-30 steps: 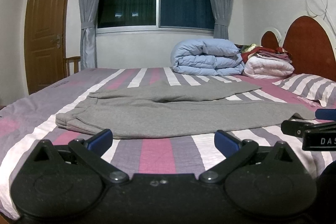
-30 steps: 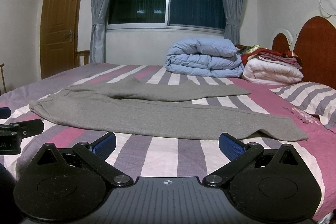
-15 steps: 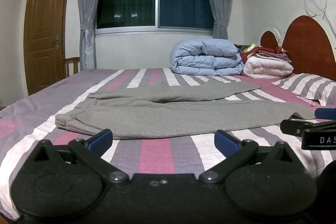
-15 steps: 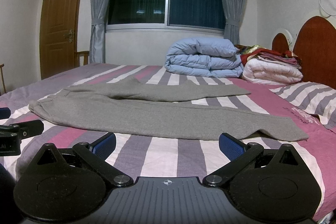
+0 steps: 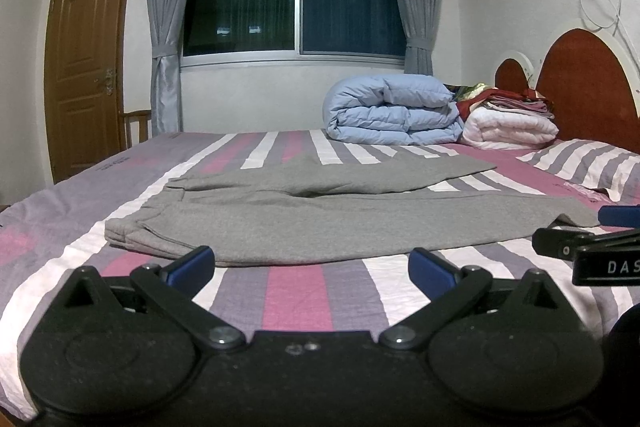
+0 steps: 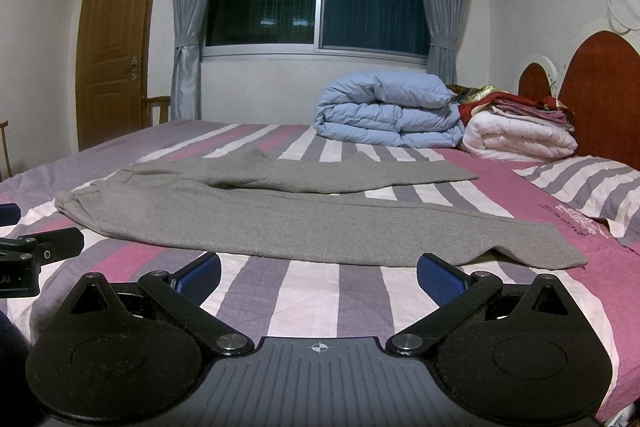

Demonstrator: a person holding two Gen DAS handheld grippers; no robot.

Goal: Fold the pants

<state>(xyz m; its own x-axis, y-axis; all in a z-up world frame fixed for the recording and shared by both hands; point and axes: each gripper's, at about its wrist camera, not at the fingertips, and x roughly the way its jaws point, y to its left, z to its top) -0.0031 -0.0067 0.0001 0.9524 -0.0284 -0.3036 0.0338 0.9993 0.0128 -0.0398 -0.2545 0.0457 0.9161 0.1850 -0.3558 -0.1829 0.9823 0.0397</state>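
Grey pants (image 5: 320,219) (image 6: 280,219) lie spread flat on the striped bed, waistband to the left and both legs running right in a narrow V. My left gripper (image 5: 312,263) hovers open just short of the near leg's front edge, nothing between its blue pads. My right gripper (image 6: 320,267) is open too, low over the sheet in front of the near leg, close to its hem end (image 6: 560,251). Each gripper shows at the edge of the other's view.
The bed (image 5: 296,287) has a pink, purple and white striped sheet. A folded blue duvet (image 5: 392,111) and a white quilt with stacked cloths (image 5: 508,127) sit at the far side. A striped pillow (image 6: 592,187) lies right, by the red headboard (image 6: 600,95).
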